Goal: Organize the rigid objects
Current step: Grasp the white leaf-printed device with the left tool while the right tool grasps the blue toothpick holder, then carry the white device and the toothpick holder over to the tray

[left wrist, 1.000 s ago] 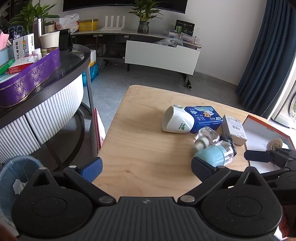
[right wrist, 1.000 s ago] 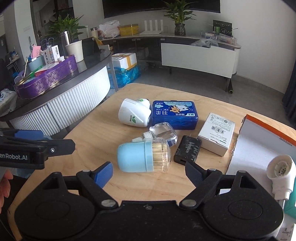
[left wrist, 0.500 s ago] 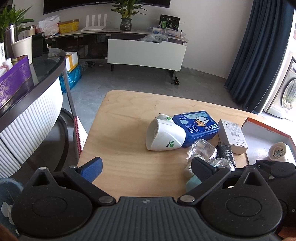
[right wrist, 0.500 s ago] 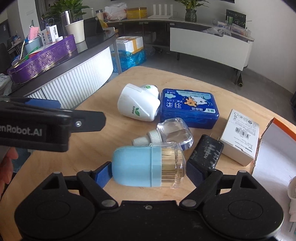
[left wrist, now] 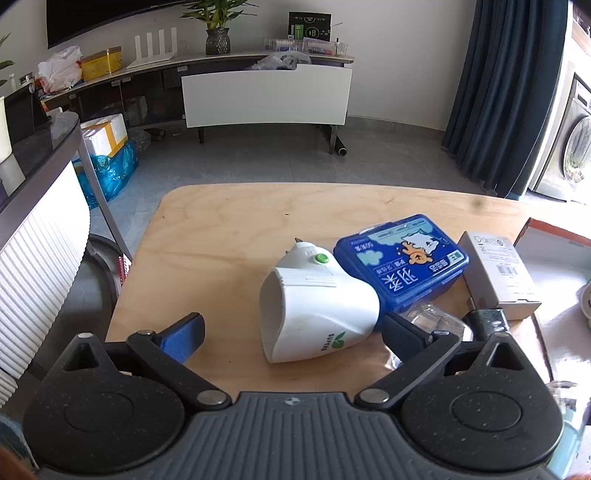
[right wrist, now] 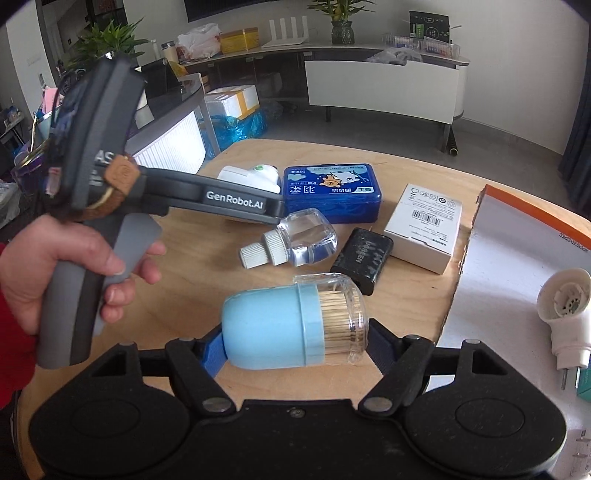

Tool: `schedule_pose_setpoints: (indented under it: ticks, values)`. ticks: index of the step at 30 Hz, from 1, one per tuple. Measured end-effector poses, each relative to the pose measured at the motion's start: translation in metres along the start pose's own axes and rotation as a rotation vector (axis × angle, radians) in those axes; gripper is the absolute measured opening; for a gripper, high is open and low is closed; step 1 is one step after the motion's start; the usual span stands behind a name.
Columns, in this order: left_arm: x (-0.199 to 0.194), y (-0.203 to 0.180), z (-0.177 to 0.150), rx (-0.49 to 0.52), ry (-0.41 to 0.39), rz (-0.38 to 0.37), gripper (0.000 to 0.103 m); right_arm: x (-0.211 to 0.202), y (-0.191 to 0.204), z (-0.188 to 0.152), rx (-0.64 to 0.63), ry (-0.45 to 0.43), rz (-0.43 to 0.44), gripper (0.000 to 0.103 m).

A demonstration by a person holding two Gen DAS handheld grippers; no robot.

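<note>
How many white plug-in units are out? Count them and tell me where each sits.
2. One white plug-in unit lies on the table, beside the blue case. The other lies in the orange-edged box at the right. More may be hidden.

Grey tiled floor (left wrist: 236, 162) runs to a white wall (left wrist: 399, 55), where a long curved sideboard (left wrist: 266, 96) carries a potted plant (left wrist: 218, 33); dark blue curtains (left wrist: 517, 92) hang right, daylight beside them
</note>
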State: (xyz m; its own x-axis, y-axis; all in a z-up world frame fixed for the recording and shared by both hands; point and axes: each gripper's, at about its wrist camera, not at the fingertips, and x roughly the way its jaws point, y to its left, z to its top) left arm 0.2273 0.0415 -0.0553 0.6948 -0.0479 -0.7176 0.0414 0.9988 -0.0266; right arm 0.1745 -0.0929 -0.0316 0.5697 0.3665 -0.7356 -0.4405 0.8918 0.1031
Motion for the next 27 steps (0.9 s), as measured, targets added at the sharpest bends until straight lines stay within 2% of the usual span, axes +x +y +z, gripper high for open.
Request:
schedule_pose_setpoints:
  ticks: [5,6,8,9,10,17,23,27]
  values:
    - [0.004,0.004,0.002,-0.025,-0.033,0.006,0.103,-0.005,-0.005,-0.004,0.030,-0.010,0.004,0.090]
    - [0.004,0.004,0.002,-0.024,-0.040,-0.001,0.099,-0.005,-0.005,-0.005,0.033,-0.010,0.003,0.090]
    - [0.002,0.001,0.001,-0.004,-0.059,-0.009,0.087,-0.007,-0.006,-0.007,0.036,-0.015,0.001,0.090]
    - [0.000,-0.003,0.000,0.014,-0.069,-0.008,0.072,-0.008,-0.006,-0.007,0.039,-0.018,0.001,0.090]
    - [-0.001,-0.005,0.000,0.028,-0.073,-0.005,0.063,-0.009,-0.006,-0.007,0.042,-0.021,-0.001,0.090]
    - [-0.026,-0.001,-0.006,-0.012,-0.079,-0.014,0.062,-0.024,-0.008,-0.007,0.069,-0.061,-0.021,0.090]
    - [-0.069,-0.003,-0.014,-0.051,-0.117,-0.018,0.062,-0.042,-0.006,-0.009,0.087,-0.098,-0.031,0.090]
    - [-0.101,-0.014,-0.021,-0.040,-0.145,-0.021,0.062,-0.059,-0.003,-0.010,0.096,-0.130,-0.035,0.090]
